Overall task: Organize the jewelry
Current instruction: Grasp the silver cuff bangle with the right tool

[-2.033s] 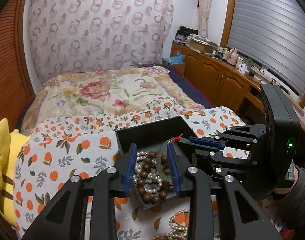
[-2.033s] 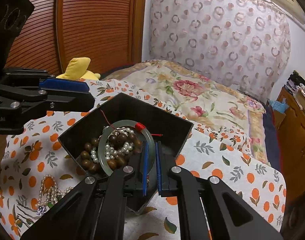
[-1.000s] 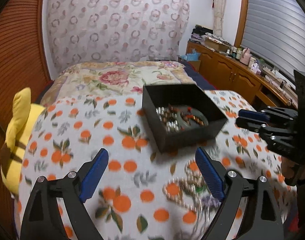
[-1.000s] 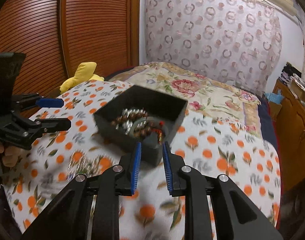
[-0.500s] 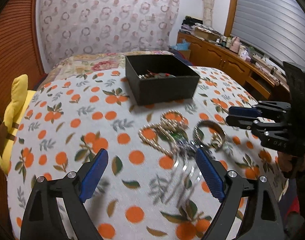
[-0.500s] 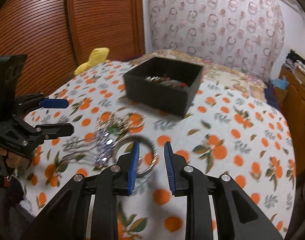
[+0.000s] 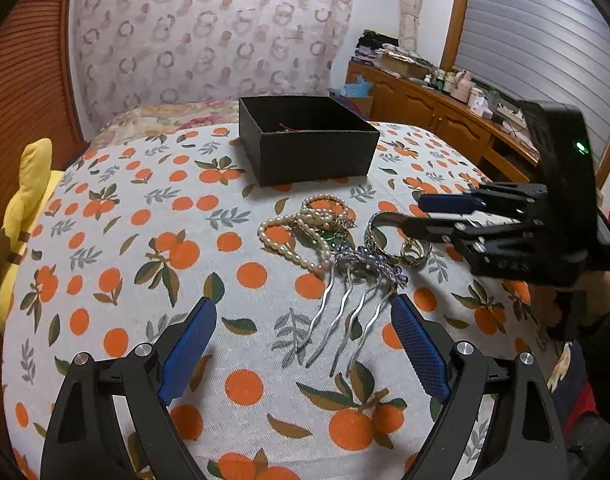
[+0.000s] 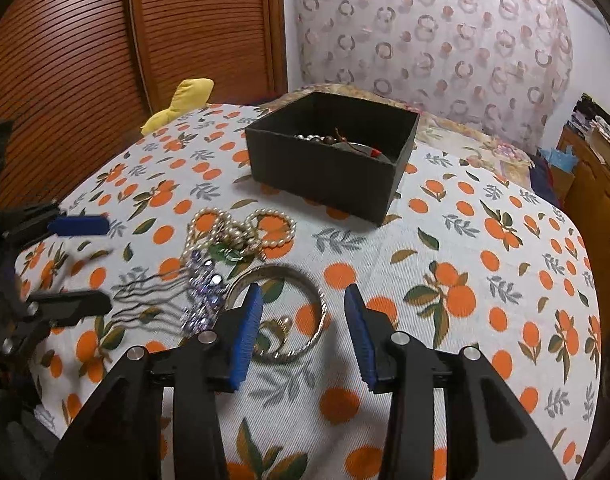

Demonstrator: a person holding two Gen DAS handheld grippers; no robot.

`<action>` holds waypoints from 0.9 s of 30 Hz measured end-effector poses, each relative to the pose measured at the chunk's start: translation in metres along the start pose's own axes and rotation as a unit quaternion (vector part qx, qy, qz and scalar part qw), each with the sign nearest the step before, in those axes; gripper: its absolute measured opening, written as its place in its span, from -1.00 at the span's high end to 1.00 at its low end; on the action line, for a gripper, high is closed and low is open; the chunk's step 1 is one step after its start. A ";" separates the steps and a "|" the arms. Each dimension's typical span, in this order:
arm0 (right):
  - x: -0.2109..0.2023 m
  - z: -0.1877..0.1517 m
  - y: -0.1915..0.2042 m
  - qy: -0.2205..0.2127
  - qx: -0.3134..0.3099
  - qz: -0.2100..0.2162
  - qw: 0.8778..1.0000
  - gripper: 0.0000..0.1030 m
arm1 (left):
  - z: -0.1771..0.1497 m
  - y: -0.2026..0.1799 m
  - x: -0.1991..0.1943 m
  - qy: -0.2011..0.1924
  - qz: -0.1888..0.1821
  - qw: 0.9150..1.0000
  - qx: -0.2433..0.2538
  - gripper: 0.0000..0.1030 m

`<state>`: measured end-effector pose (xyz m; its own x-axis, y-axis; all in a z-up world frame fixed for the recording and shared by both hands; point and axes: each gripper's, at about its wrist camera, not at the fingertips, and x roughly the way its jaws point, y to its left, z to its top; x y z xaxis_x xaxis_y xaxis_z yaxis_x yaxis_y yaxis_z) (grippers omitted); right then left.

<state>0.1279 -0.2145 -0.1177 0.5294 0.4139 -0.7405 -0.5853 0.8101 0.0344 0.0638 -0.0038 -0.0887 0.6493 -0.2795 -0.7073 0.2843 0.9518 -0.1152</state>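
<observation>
A black box (image 7: 311, 142) (image 8: 333, 166) stands on the orange-print cloth and holds beads and a jade bangle (image 8: 347, 146). In front of it lie pearl strands (image 7: 305, 226) (image 8: 241, 228), a jewelled hair comb (image 7: 355, 280) (image 8: 203, 292), a silver bangle (image 7: 375, 232) (image 8: 305, 280) and a gold ring (image 7: 415, 250) (image 8: 279, 328). My left gripper (image 7: 301, 344) is open and empty, just short of the comb's prongs. My right gripper (image 8: 303, 332) is open and empty above the silver bangle and ring; it also shows in the left wrist view (image 7: 429, 212).
A yellow plush toy (image 7: 21, 200) (image 8: 181, 104) lies at the table's far-left edge. A bed with a floral cover (image 7: 165, 114) lies behind the table. Wooden cabinets (image 7: 445, 124) stand at the right, louvred wooden doors (image 8: 105, 60) at the left.
Both grippers have drawn back from the box to the loose jewelry. The right gripper let go of the jade bangle into the box and has now opened wider.
</observation>
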 end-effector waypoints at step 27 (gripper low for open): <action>-0.029 -0.004 -0.024 -0.039 0.018 -0.024 0.999 0.89 | 0.010 -0.039 0.039 0.062 -0.061 0.995 0.041 -0.52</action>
<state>0.1238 -0.2474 -0.1001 0.6037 0.4037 -0.6874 -0.5359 0.8439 0.0250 0.0851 -0.0530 -0.1043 0.5155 -0.3700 -0.7729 0.4165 0.8965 -0.1514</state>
